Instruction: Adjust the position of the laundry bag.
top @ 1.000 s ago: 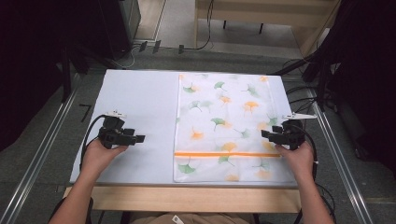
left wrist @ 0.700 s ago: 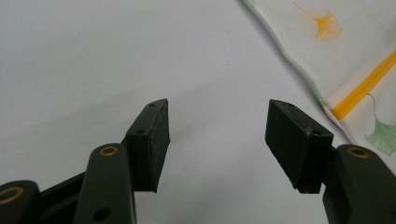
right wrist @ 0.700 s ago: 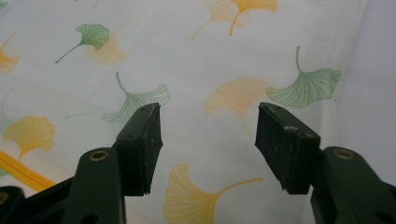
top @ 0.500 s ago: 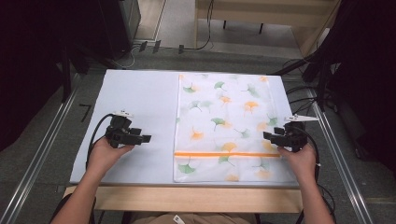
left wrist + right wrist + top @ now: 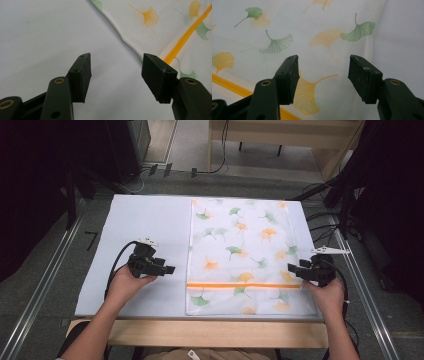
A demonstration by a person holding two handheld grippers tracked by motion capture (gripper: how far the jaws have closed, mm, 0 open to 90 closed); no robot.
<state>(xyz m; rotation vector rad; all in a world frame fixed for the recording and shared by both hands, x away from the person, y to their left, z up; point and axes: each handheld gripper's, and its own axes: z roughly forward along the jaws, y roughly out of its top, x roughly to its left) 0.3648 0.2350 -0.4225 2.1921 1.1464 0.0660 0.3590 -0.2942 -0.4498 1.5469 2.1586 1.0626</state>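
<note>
White fabric bag point(image 5: 245, 255), rectangular, printed with green and orange ginkgo leaves and crossed by an orange zipper line point(image 5: 243, 285) near its front end, lies flat on the right half of the pale blue-grey table cover point(image 5: 145, 225). Its long axis runs away from the person; its front edge sits close to the table's near edge.

Left gripper point(image 5: 167, 269), black, two-jaw, is held low over the bare cover just beside the bag's left edge, level with the zipper line. Jaws stand apart with nothing between them; in the left gripper view point(image 5: 116, 67) the bag's edge and the zipper end lie just ahead of one jaw.

Right gripper point(image 5: 292, 268), of the same type, sits at the bag's right edge, just above the zipper line. Jaws stand apart; in the right gripper view point(image 5: 323, 71) printed fabric lies beneath the gap, unclamped.
</note>
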